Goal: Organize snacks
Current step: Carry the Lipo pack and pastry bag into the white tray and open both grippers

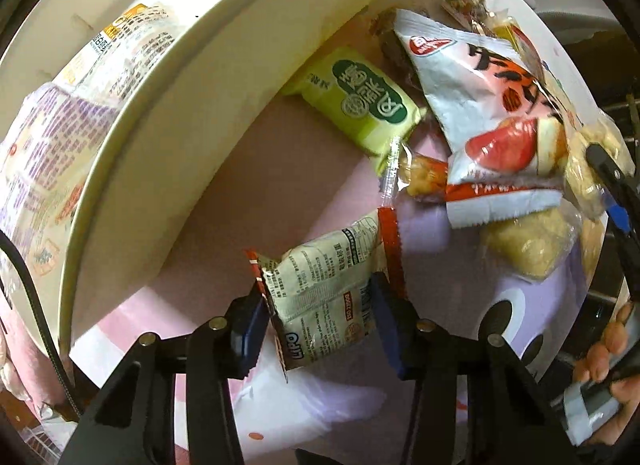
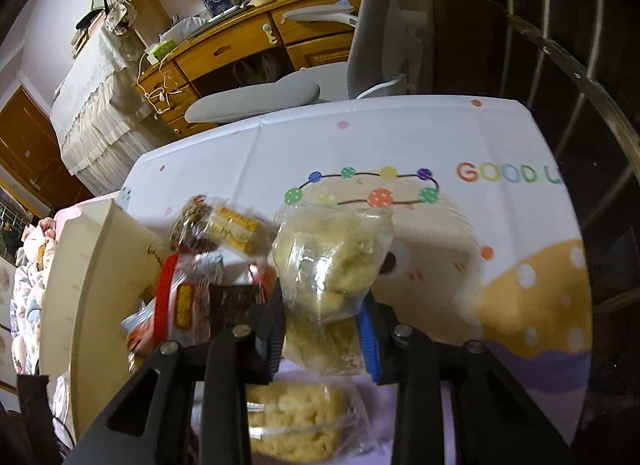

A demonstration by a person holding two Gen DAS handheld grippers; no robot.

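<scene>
My left gripper is shut on a beige LIPO snack packet with red ends, held just above the tablecloth next to the white bin. My right gripper is shut on a clear bag of yellow puffed cakes, lifted over the table; it also shows at the right edge of the left wrist view. A green packet, a large white and red snack bag and another clear puffed-cake bag lie on the table.
The white bin holds a large printed packet. More small snacks lie by the bin's corner. A grey chair stands beyond the table's far edge, a wooden desk behind it. The patterned tablecloth spreads to the right.
</scene>
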